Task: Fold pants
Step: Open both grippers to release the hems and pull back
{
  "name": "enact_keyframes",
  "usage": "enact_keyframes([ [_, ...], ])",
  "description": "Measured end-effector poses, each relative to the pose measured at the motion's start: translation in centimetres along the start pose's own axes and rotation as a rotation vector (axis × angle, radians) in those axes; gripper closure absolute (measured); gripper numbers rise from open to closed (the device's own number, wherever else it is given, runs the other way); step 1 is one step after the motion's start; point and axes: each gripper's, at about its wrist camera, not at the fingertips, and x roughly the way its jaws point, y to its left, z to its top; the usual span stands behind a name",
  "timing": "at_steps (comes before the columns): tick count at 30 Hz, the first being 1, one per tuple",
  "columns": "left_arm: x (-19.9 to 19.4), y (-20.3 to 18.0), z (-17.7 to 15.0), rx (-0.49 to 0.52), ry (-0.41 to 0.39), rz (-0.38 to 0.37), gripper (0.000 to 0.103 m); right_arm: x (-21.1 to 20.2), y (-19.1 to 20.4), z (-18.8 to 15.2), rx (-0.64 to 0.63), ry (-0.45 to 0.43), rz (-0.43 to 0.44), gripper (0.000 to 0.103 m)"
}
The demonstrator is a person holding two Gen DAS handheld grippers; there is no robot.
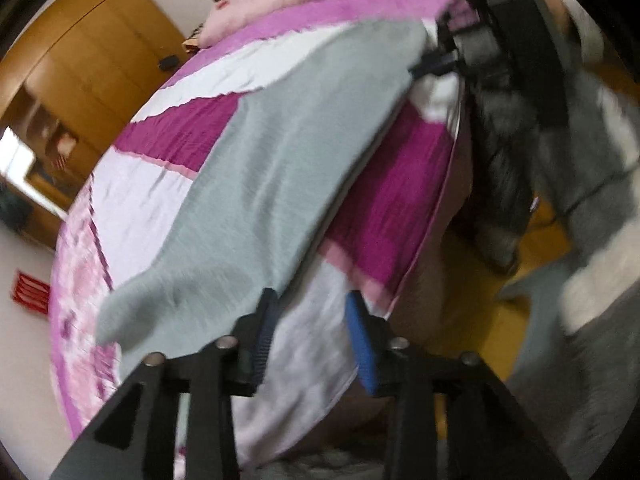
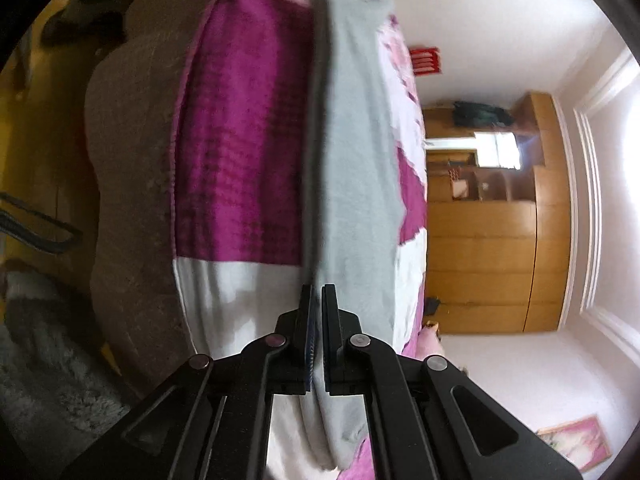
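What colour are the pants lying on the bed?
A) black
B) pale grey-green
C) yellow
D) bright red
B: the pants stretched across the pink, white and magenta bedspread are a pale grey-green, and the right wrist view shows the same light cloth running up the bed.

No text, label, brand or number can be read in either view. The one thing that looks like a sign is a red plaque [image 2: 426, 60] on the white wall [image 2: 500, 32] past the far edge of the bed; its pale marks are too blurred to make out.
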Motion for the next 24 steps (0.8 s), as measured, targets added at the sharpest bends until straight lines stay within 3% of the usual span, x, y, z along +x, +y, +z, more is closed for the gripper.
enact_keyframes([
  [2, -0.4, 0.5, 0.7, -0.067, -0.025, -0.037, 0.063, -0.3, -1.1, -0.5, 0.071, 0.012, 0.033, 0.100],
  [6, -0.6, 1.5, 3.0, -0.176, -0.089, -0.099, 0.061, -0.8, -4.5, -3.1, 0.339, 0.044, 0.145, 0.082],
  [10, 0.3, 1.7, 5.7, -0.203, -0.142, -0.061, 0.050, -0.5, -8.2, -7.8, 0.644, 0.126, 0.169, 0.081],
  [13, 1.7, 1.4, 7.2, -0.221, -0.162, -0.026, 0.050, 0.3, -11.2, -12.8, 1.009, 0.171, 0.283, 0.080],
  [17, 3.9, 1.6, 8.1, -0.282, -0.171, -0.012, 0.050, 3.4, -12.5, -22.7, 1.705, 0.180, 0.609, 0.075],
  [19, 5.0, 2.2, 7.9, -0.319, -0.159, -0.004, 0.050, 5.1, -11.8, -25.7, 1.938, 0.147, 0.745, 0.076],
  [21, 6.0, 2.8, 7.5, -0.368, -0.140, -0.018, 0.050, 6.2, -11.1, -27.1, 2.037, 0.155, 0.783, 0.076],
  [24, 6.8, 3.7, 6.5, -0.431, -0.127, -0.047, 0.050, 7.6, -10.9, -27.6, 2.055, 0.216, 0.787, 0.076],
])
